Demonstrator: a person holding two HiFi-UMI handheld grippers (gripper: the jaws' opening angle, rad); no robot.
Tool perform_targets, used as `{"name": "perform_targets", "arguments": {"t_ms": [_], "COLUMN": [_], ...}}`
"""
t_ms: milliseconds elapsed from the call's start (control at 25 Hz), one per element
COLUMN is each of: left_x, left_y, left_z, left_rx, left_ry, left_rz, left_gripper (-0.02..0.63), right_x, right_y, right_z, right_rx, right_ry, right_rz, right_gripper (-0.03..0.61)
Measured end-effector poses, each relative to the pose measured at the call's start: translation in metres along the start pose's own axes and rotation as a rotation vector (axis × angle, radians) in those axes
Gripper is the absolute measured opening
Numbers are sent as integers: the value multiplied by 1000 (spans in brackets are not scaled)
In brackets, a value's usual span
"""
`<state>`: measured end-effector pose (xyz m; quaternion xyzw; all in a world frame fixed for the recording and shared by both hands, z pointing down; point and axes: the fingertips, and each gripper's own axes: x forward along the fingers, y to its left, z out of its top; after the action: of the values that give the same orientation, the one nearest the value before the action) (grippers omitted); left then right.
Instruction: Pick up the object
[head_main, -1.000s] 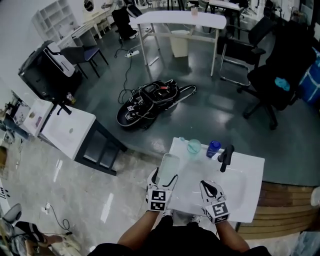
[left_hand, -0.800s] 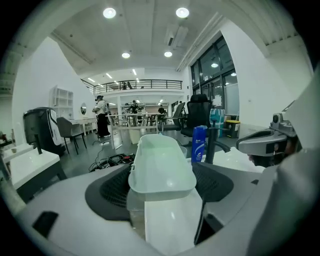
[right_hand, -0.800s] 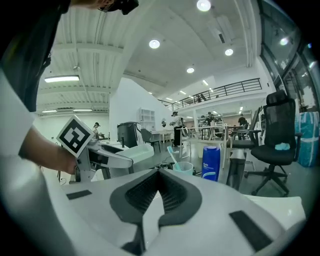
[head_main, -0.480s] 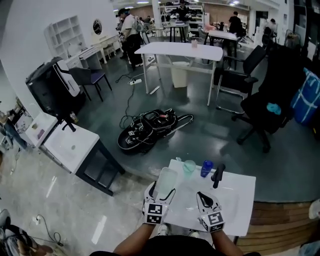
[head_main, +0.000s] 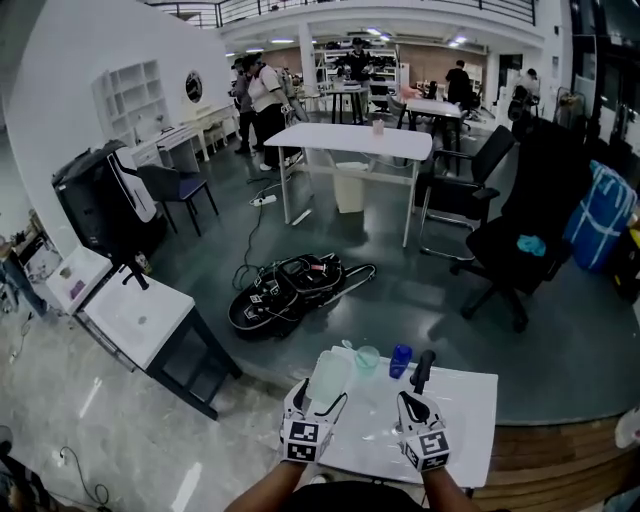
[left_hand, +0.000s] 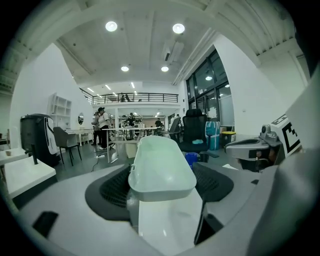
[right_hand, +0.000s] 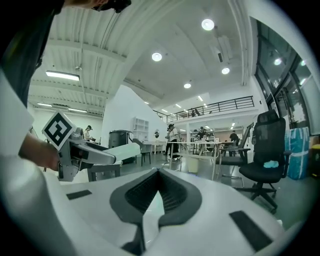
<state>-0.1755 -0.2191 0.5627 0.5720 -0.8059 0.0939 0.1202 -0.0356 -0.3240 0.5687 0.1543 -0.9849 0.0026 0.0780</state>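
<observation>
Both grippers have risen since a second ago, and the head view now takes in more of the room. At 6 o'clock the left gripper (head_main: 320, 398) clamps its wide-spread jaws on a pale green oblong container (head_main: 331, 375), held over the left edge of the white sink top (head_main: 470, 400). At its 3 o'clock, the right gripper (head_main: 412, 400) has its jaws closed together on nothing. Toward 12 o'clock stand a green cup (head_main: 367, 358), a blue bottle (head_main: 400, 360) and a black tap (head_main: 422, 370). Farther off, a black bag (head_main: 290, 290) lies at 11 o'clock and a white table (head_main: 352, 140) stands at 12.

No lettering or number is legible anywhere.
</observation>
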Motion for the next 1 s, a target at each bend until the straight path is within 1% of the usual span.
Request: {"name": "perform_targets", "arguments": {"t_ms": [200, 520, 760, 1000], "left_x": [-2, -6, -4, -7], "left_y": [3, 4, 6, 8], "left_z": [6, 3, 6, 5], "left_rx": [-6, -19, -17, -11], "left_ry": [-14, -13, -18, -14], "left_rz": [0, 2, 12, 21], "left_gripper": [403, 403, 403, 403], "right_x": [0, -2, -1, -3], "right_y": [-4, -4, -3, 0], "right_z": [9, 10, 15, 13], "right_rx": [-7, -24, -44, -53], "right_ry": [-19, -18, -40, -20], "right_rz": [-6, -20, -6, -9], "right_gripper": [17, 17, 17, 17]}}
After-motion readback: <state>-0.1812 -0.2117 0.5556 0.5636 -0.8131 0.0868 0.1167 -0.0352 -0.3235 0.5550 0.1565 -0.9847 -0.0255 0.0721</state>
